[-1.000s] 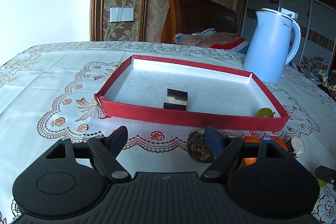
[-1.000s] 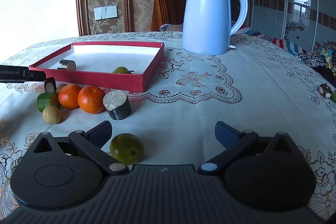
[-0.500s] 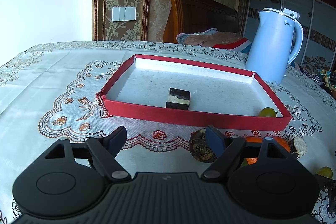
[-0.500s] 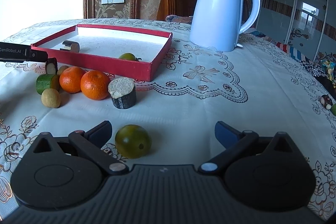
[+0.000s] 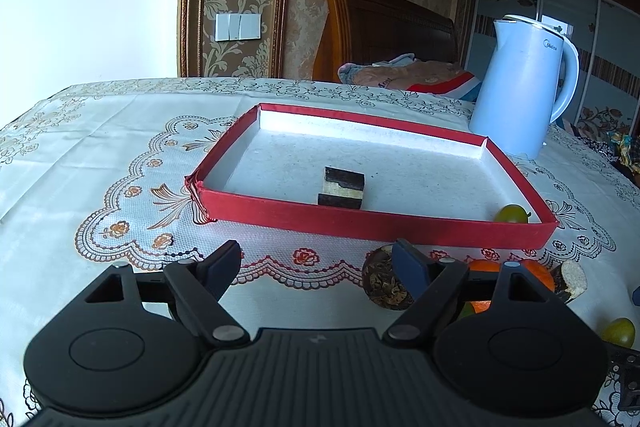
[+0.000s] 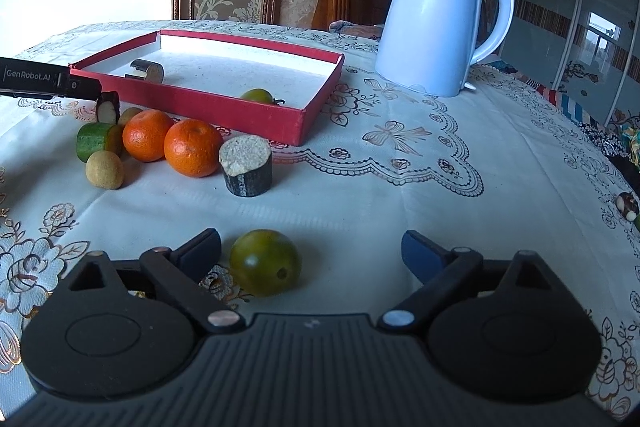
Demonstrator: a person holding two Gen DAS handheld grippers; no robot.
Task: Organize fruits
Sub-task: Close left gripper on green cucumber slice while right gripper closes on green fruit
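Observation:
A dark green round fruit (image 6: pixel 264 263) lies on the tablecloth between the fingers of my right gripper (image 6: pixel 310 245), close to the left finger. The jaws are closing, and neither pad presses on it. Beyond it lie two oranges (image 6: pixel 193 147), a cut bark-covered stub (image 6: pixel 247 167), a green chunk (image 6: pixel 96 141) and a tan ball (image 6: pixel 105 169). The red tray (image 5: pixel 360 223) holds a dark-and-cream block (image 5: pixel 341 187) and a small green fruit (image 5: pixel 511 213). My left gripper (image 5: pixel 316 259) hangs open and empty before the tray's near wall.
A pale blue kettle (image 6: pixel 436 27) stands right of the tray. A brown round piece (image 5: pixel 380 283) sits by my left gripper's right finger. Small items (image 6: pixel 626 205) lie at the table's right edge. A wooden chair stands behind the table.
The right gripper has come in over the dark green fruit, which now lies deeper between its fingers, and its jaws have narrowed a little. The left gripper has not moved.

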